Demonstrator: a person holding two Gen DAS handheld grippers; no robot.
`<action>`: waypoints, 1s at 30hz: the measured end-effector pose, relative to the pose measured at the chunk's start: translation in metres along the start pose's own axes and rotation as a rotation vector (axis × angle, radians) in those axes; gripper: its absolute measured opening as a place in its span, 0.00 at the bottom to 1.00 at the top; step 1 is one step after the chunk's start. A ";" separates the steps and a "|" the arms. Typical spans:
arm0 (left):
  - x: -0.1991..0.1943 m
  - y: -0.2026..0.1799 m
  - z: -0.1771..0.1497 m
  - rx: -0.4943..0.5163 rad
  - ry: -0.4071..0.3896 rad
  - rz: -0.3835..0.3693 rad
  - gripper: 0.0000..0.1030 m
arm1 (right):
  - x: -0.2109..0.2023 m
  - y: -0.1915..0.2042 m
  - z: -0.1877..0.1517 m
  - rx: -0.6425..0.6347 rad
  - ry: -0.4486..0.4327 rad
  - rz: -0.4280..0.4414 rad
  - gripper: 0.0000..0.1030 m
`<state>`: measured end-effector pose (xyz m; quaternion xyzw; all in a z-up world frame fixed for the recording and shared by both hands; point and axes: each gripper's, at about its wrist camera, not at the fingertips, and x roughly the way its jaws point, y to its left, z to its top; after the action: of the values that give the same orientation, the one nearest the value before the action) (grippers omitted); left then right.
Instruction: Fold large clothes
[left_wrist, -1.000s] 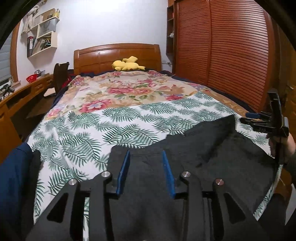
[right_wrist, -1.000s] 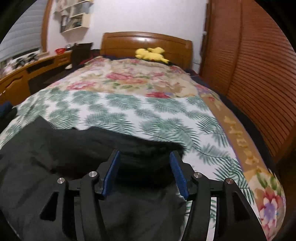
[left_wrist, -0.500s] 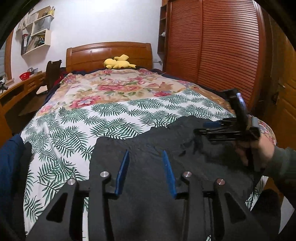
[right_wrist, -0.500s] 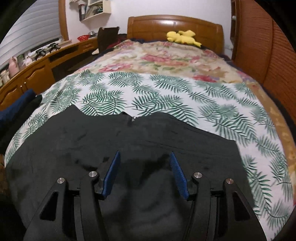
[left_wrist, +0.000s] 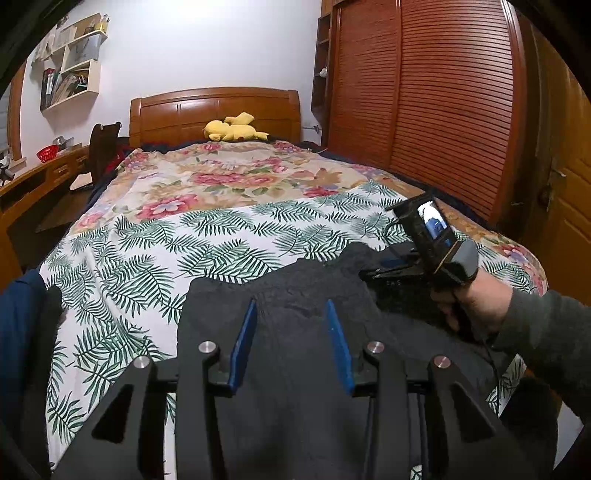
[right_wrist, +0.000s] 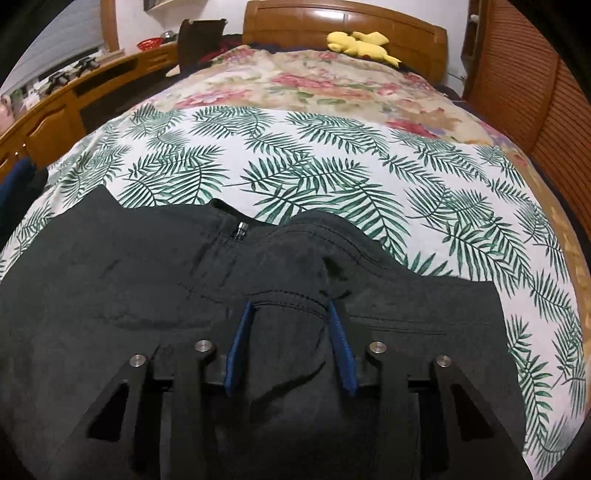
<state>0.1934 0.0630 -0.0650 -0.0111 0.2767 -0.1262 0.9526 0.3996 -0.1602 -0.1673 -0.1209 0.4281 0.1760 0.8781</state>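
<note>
Trousers (right_wrist: 122, 280) lie flat at bed's (right_wrist: 332, 155) near edge, waistband facing headboard. R gripper (right_wrist: 290, 325) jaws just closing round bunched cloth, likely for folding; L gripper (left_wrist: 291, 332) part-open over fabric, grip unclear.

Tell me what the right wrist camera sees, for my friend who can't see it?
The right gripper sits over a dark zip-up garment, a bunched fold between its blue pads. It lies on a leaf-print bedspread; a yellow plush toy rests by the headboard.

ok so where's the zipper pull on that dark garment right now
In the right wrist view the zipper pull sits at the far edge of the dark garment, left of centre, just beyond the right gripper, against the palm-leaf sheet.
</note>
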 end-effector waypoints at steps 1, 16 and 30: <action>-0.001 0.000 0.000 -0.002 -0.005 -0.001 0.37 | 0.002 0.001 0.000 -0.006 0.001 -0.006 0.36; 0.000 0.001 0.000 -0.008 -0.004 -0.007 0.38 | 0.008 0.003 0.028 0.010 -0.060 -0.063 0.29; 0.003 -0.015 0.000 0.016 -0.005 -0.049 0.38 | -0.036 -0.123 0.007 0.164 0.011 -0.161 0.48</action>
<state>0.1924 0.0476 -0.0649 -0.0107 0.2730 -0.1517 0.9499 0.4349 -0.2769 -0.1270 -0.0836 0.4348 0.0687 0.8940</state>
